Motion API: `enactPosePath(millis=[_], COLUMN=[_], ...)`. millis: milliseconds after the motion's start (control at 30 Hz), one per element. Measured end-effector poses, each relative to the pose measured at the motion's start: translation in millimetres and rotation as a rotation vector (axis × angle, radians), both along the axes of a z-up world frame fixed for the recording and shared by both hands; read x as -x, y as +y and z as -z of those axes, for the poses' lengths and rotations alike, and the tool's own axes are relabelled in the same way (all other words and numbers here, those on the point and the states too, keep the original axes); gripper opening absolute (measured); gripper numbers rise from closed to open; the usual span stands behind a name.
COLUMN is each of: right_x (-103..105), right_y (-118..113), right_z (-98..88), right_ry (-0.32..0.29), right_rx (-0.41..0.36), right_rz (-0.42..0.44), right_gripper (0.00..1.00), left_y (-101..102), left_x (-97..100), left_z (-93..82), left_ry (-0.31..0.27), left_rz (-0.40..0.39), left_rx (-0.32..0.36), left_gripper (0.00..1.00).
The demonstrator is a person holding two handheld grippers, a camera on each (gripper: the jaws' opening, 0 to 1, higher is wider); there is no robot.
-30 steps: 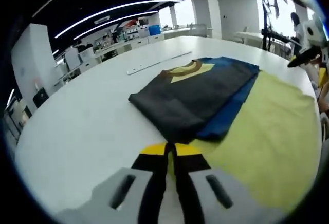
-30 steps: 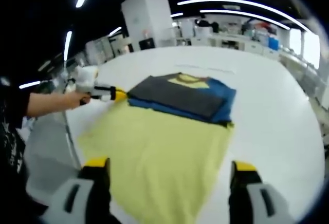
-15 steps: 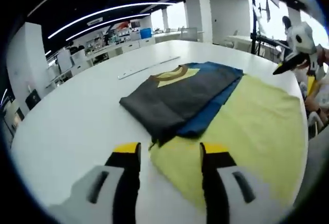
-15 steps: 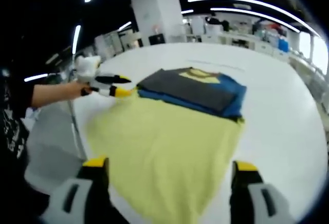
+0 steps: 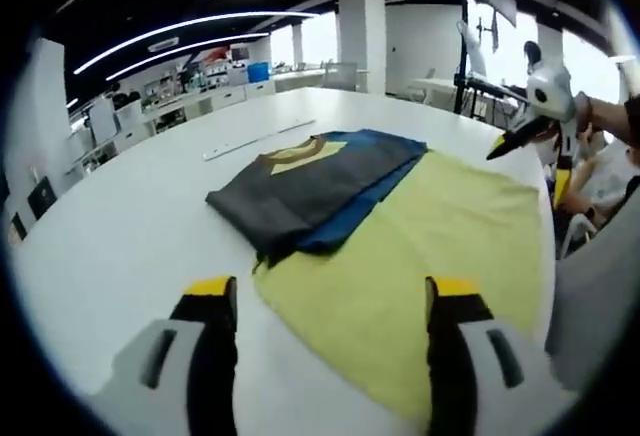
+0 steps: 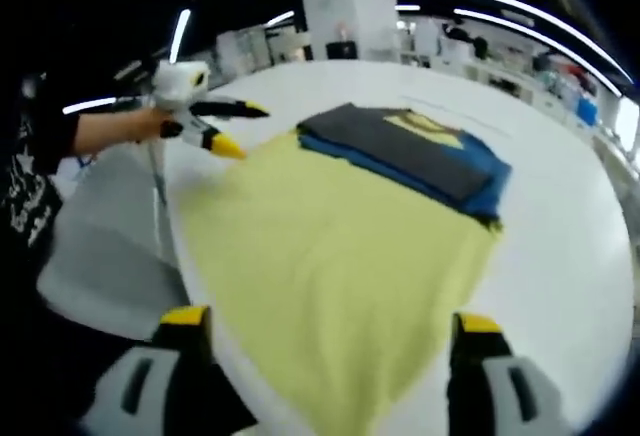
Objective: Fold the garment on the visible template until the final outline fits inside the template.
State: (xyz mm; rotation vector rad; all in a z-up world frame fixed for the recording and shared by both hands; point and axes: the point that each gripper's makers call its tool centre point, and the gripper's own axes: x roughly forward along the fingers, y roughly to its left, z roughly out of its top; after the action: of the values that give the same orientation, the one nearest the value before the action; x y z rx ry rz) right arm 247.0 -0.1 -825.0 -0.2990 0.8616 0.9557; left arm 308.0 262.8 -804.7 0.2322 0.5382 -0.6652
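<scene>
The folded garment (image 5: 318, 181) lies ahead of the left gripper (image 5: 325, 301), at the far end of the yellow template (image 6: 330, 256) on the white worktop (image 5: 110, 246). Both grippers' jaws, the right gripper (image 6: 325, 341) included, are spread and hold nothing, probably backed off so the outline stays visible.

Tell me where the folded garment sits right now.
The folded garment lies on the white table, overlapping the far end of the yellow template, ahead of the open left tool.
</scene>
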Motion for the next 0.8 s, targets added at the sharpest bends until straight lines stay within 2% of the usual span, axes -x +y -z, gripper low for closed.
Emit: enactPosePath(millis=[367, 500, 700, 800], right_x=[15, 18, 24, 26], right_y=[-4, -9, -15, -19], right_z=[2.7, 1.6, 3.0, 4.7], right_ry=[-0.020, -0.032, -0.040, -0.044], right_rx=[0.036, 0.056, 0.072, 0.082], right_rz=[-0.109, -0.129, -0.157, -0.167], right_gripper=[0.97, 0.95, 0.90, 0.88], left_y=[-7, -18, -33, -35], left_x=[42.2, 60.3, 84.4, 89.6], left_z=[3.6, 3.4, 8.6, 9.8], left_ry=[0.045, 0.067, 0.100, 0.106], left_rz=[0.133, 0.185, 0.257, 0.264], left_rx=[-0.056, -0.060, -0.076, -0.074], left_gripper=[0.83, 0.83, 0.80, 0.79])
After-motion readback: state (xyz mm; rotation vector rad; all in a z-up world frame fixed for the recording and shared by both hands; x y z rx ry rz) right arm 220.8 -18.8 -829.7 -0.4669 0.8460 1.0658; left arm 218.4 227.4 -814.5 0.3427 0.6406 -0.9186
